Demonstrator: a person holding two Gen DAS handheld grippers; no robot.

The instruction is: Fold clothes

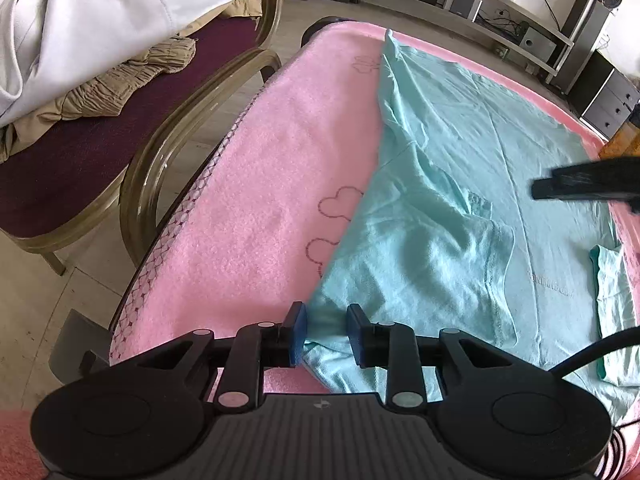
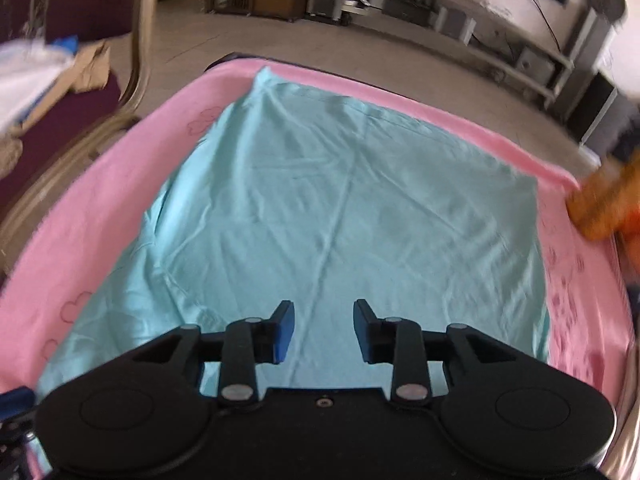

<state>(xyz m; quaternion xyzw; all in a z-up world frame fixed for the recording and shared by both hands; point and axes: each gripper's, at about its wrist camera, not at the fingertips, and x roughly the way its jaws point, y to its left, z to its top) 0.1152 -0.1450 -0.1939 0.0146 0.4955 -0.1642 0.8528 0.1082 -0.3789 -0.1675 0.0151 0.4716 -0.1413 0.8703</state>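
Covering the table, pink towel (image 1: 256,184) fills mid-frame of both views, heart prints on it. Mint green T-shirt (image 2: 340,208) lies spread on the towel, centre in right wrist view, right half of left wrist view, one side folded over and wrinkled. Chair (image 1: 80,152) upper left, piled with white and tan clothes (image 1: 100,20). Left gripper (image 1: 326,330) at lower centre, jaws partly apart, shirt edge bunched between blue pads, not pinched. Right gripper (image 2: 324,330) above the shirt, jaws wide, empty; view blurred.

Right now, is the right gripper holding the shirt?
No, the right gripper is open above the shirt, with nothing between its jaws.
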